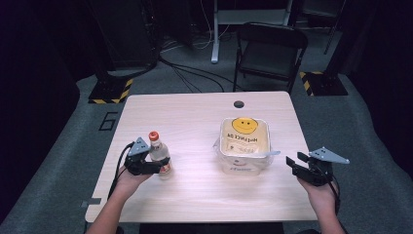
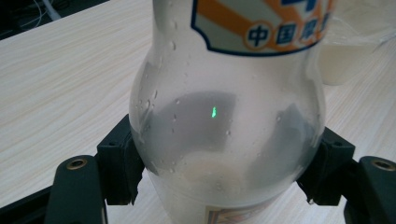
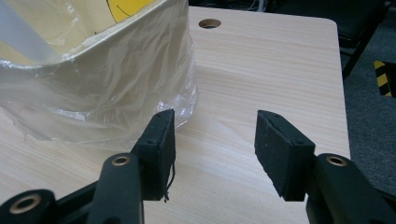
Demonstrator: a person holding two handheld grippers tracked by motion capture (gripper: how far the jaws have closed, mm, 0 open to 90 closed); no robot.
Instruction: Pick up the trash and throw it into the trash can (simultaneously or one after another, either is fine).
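Item: one clear plastic bottle [image 1: 159,155] with an orange-red cap, standing upright on the left part of the table [image 1: 195,122], gripped about its rounded lower body by the left hand-held gripper [image 1: 155,165], whose black jaws are pressed against both sides. In the left gripper view the bottle [image 2: 224,116] is seen close: a bulbous, translucent wall beaded with droplets, a blue-edged orange label with Chinese characters above, and a second label edge below. Item: one pale square tub [image 1: 243,144] lined with thin crinkled plastic film, a yellow smiley face printed at its far side, set right of centre on the table. The right hand-held gripper [image 1: 295,163] is held released just off the table's right edge, near the tub but apart from it; in the right gripper view [image 3: 212,140] its padded black jaws are parted with bare table between them, and the film-wrapped wall of the tub [image 3: 93,79] is shown just beyond the left jaw. Surface: a light wood-grain table with rounded corners and a round cable hole [image 1: 238,104] near the far edge. Room: dim, with grey carpet, a black folding chair [image 1: 269,51] behind the table, loose cables on the floor, and yellow-and-black striped bases [image 1: 111,91] at both sides.
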